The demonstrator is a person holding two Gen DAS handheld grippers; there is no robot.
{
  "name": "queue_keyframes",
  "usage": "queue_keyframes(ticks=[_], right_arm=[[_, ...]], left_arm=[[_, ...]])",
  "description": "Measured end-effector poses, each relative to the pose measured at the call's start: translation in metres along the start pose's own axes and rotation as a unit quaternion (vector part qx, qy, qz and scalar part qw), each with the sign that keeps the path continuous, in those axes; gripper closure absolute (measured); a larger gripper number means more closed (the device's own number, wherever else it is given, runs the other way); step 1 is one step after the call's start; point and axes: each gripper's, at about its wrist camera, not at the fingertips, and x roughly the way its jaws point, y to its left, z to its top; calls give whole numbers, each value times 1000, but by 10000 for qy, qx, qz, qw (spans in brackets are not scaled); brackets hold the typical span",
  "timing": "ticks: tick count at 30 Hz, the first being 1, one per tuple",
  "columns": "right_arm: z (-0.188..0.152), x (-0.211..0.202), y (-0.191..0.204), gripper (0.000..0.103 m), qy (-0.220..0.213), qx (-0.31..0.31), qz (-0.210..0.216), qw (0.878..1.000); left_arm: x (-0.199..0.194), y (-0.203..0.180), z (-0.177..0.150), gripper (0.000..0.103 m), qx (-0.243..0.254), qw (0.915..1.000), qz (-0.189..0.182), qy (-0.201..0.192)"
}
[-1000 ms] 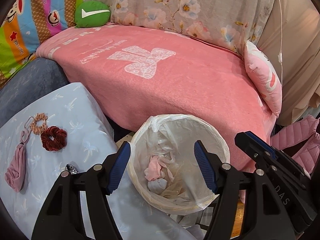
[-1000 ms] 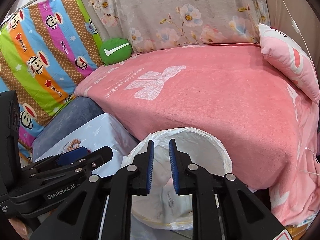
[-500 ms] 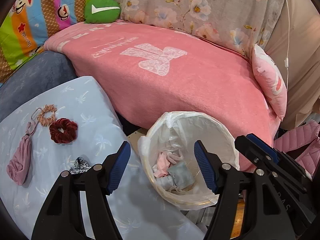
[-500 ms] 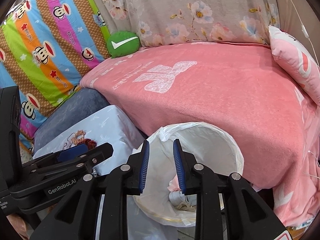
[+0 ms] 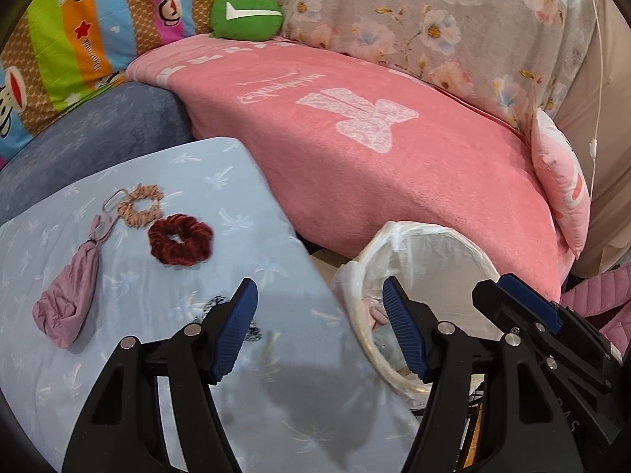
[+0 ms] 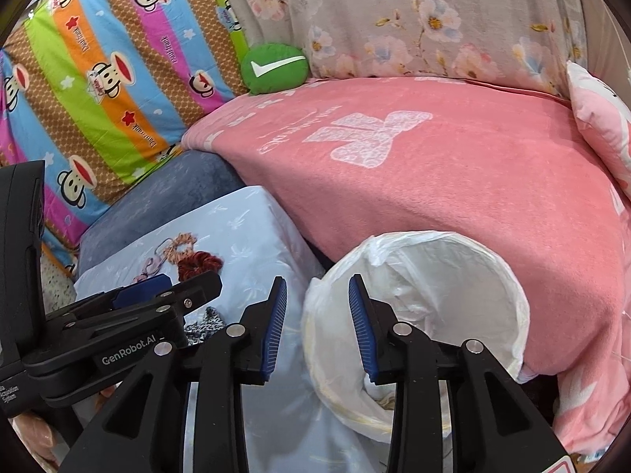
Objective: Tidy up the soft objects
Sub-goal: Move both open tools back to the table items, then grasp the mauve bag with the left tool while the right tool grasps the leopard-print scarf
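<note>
On the light blue cushion (image 5: 244, 181) lie a dark red velvet scrunchie (image 5: 180, 239), a peach scrunchie (image 5: 140, 205) and a mauve drawstring pouch (image 5: 71, 299). A black-and-white patterned piece (image 5: 216, 302) peeks out behind my left finger. My left gripper (image 5: 319, 331) hangs open and empty over the cushion's right edge. The bag-lined basket (image 5: 434, 236) stands to its right, with pink and grey soft items (image 5: 374, 315) inside. My right gripper (image 6: 317, 327) straddles the basket's left rim (image 6: 315, 315); its jaws are opening with nothing held.
A pink blanket (image 5: 374, 157) covers the sofa behind the basket. A green round cushion (image 5: 246, 15), a floral pillow (image 5: 434, 19) and a striped monkey quilt (image 6: 98, 79) sit at the back. A pink pillow (image 5: 560, 181) and a quilted pink garment (image 5: 599, 295) lie right.
Both grippers have swung left from over the basket toward the blue cushion. The right jaws have widened. A grey item appeared in the basket.
</note>
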Motion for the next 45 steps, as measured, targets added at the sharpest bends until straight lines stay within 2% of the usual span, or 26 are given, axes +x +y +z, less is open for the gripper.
queue_keyframes(ticks=[5, 9, 12, 17, 21, 23, 29, 40, 45], right_arm=[[-3, 6, 20, 64, 57, -153, 89, 9998], [-5, 12, 38, 63, 124, -276, 166, 9994], [-8, 17, 49, 58, 186, -334, 220, 9990], [-13, 26, 71, 56, 292, -494, 307, 9979], [-21, 36, 90, 52, 403, -618, 399, 9965], [-27, 44, 99, 48, 498, -673, 449, 9955], [-45, 73, 124, 48, 802, -789, 534, 9922], [-66, 125, 149, 48, 1286, -898, 470, 9865], [-73, 147, 156, 48, 1457, -944, 419, 9839]], left_arm=[[-4, 20, -2, 40, -144, 9998, 114, -23], [-7, 37, -5, 40, -292, 9994, 197, -20], [-9, 53, -7, 31, -422, 9984, 386, -44], [-15, 86, -14, 26, -652, 9957, 659, -89], [-19, 117, -25, 18, -822, 9912, 1033, -120], [-20, 134, -30, 16, -954, 9879, 1223, -102], [-17, 177, -42, 16, -1226, 9798, 1580, 67], [-6, 235, -57, 13, -1690, 9701, 1712, 319], [7, 253, -58, 12, -1979, 9668, 1549, 463]])
